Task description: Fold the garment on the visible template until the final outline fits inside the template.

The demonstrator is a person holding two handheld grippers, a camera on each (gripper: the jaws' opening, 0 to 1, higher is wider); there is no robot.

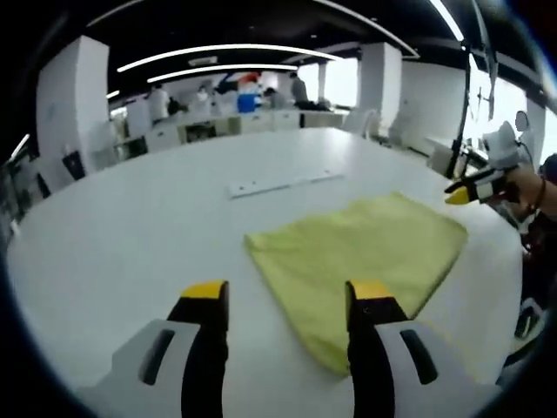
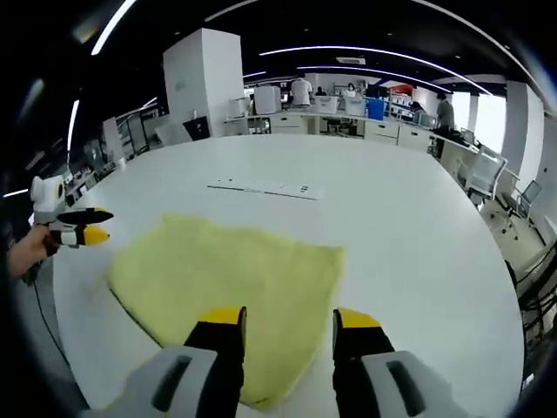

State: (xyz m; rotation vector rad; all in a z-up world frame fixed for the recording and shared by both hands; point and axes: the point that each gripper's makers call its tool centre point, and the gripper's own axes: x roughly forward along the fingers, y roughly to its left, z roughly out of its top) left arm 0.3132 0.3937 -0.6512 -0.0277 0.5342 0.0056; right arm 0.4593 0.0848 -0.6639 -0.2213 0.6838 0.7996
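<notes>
A yellow cloth lies flat on the white table as a rough rectangle, apparently folded over. My left gripper hovers open above the table; the cloth's near corner runs under its right finger. In the right gripper view the same cloth spreads in front of my right gripper, which is open with the cloth's near edge below its jaws. The right gripper shows by the cloth's far right corner in the left gripper view, held in a hand. The left gripper shows at the cloth's left side.
A thin white strip lies on the table beyond the cloth, also seen as the strip in the right gripper view. The round table's edge curves close on the right. Chairs, desks and people stand far behind.
</notes>
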